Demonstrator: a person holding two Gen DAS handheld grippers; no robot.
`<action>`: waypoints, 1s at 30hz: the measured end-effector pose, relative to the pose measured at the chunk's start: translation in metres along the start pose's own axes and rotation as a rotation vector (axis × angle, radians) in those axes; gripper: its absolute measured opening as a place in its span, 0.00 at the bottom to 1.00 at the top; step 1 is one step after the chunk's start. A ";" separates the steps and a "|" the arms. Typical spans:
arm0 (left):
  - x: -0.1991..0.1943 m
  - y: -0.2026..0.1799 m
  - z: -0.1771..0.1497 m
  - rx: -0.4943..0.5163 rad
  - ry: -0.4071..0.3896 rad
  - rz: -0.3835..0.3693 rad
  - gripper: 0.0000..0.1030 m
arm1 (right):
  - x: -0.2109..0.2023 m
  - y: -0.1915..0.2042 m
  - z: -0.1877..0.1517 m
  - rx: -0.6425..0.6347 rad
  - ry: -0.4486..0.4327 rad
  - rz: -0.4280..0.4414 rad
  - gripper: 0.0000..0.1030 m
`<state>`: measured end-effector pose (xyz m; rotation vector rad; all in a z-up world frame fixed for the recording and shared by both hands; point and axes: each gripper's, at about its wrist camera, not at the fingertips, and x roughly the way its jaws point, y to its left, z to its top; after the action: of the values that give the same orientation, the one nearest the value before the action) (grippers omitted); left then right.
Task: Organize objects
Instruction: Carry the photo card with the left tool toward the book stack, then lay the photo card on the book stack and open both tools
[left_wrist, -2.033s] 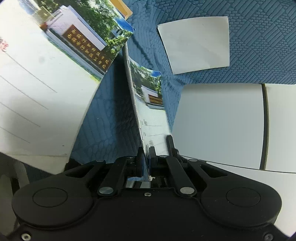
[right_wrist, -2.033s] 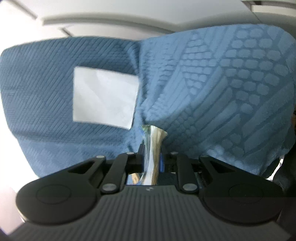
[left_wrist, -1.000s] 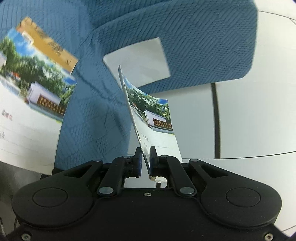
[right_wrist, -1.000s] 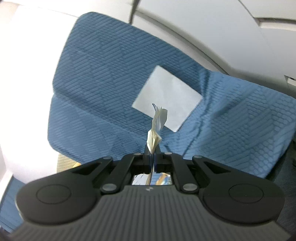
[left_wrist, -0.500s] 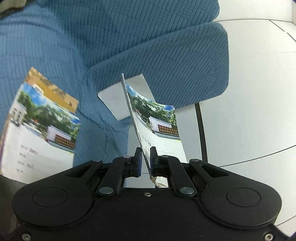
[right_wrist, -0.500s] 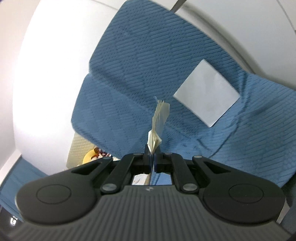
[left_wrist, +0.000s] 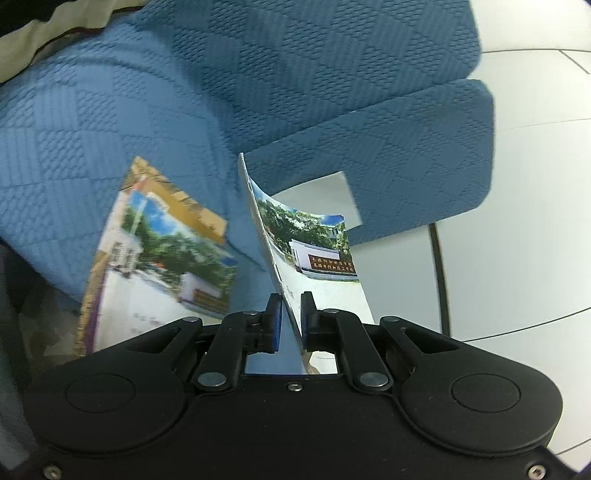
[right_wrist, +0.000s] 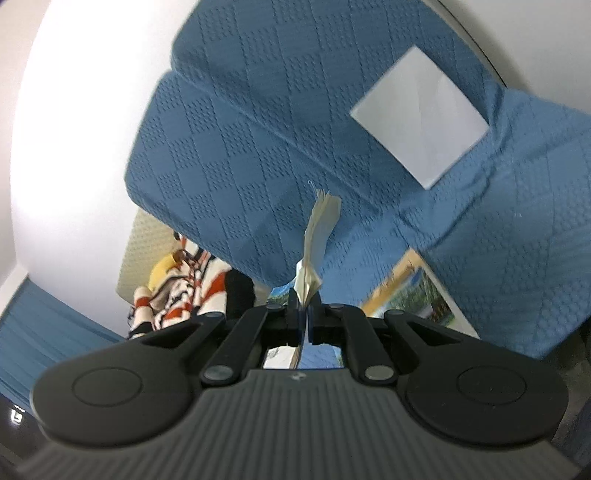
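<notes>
Left wrist view: your left gripper (left_wrist: 291, 314) pinches a postcard (left_wrist: 306, 254) edge-on, long axis running forward; your right gripper (right_wrist: 306, 314) clamps several cards (right_wrist: 317, 236), stack (left_wrist: 155, 258) lying left.

Left hand-held gripper (left_wrist: 290, 308) gripping postcard (left_wrist: 314, 254), blue cloth (left_wrist: 332, 92)

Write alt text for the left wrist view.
The black left gripper pinches a curled photo postcard upright over a textured blue fabric cushion. A second photo postcard hangs blurred at left; a white paper square lies behind.
</notes>
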<state>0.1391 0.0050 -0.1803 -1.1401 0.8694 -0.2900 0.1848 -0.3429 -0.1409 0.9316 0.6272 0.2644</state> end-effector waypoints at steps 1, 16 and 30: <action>0.001 0.006 0.001 -0.003 0.010 0.004 0.08 | 0.003 -0.001 -0.003 0.001 0.007 -0.008 0.06; 0.024 0.065 -0.001 0.034 0.092 0.124 0.08 | 0.042 -0.029 -0.046 -0.037 0.128 -0.167 0.06; 0.025 0.095 -0.011 0.039 0.122 0.170 0.08 | 0.057 -0.045 -0.070 -0.126 0.222 -0.300 0.09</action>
<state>0.1266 0.0224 -0.2764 -1.0130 1.0575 -0.2367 0.1849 -0.2957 -0.2300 0.6810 0.9340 0.1377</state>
